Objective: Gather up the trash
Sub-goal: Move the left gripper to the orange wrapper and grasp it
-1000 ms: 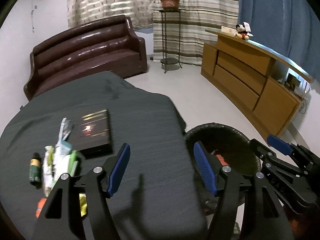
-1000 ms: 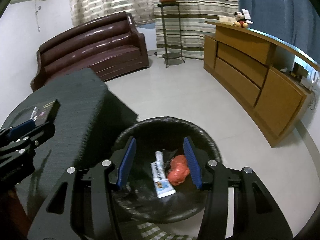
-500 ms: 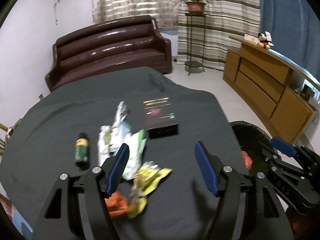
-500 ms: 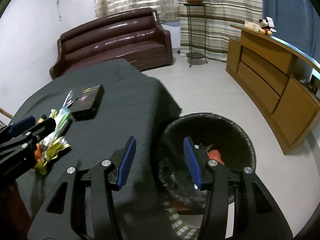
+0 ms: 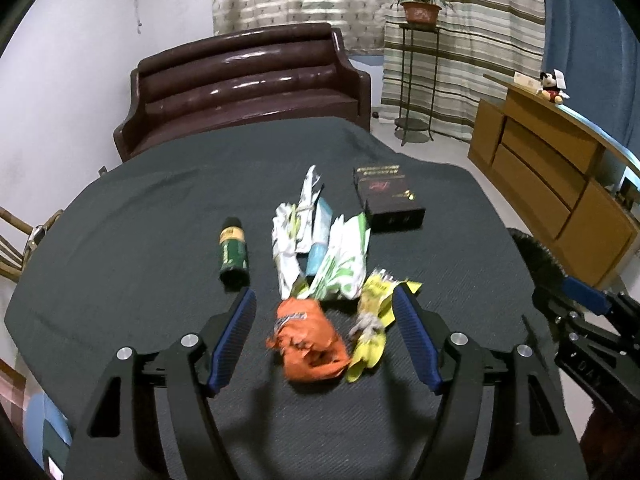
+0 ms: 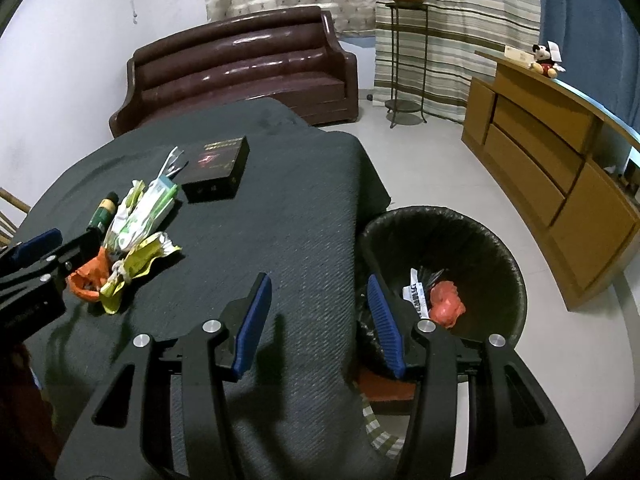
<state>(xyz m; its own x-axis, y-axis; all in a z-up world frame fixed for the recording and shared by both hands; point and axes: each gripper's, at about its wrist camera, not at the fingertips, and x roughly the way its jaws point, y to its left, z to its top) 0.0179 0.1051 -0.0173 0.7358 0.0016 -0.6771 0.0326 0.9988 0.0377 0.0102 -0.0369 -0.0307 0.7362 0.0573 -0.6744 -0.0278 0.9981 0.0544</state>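
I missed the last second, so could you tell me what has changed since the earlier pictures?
Both grippers swung from over the bin back toward the table; the left gripper, jaws opening, now frames the orange wrapper. The right gripper stayed open and empty. Trash pile, bottle and box unmoved.

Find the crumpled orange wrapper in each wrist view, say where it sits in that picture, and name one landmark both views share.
Left wrist view: orange wrapper lies low and central on the dark tablecloth, framed by the left claw.
Right wrist view: it sits at the left edge, partly behind the left claw.
Shared landmark: the black box beyond the trash pile.
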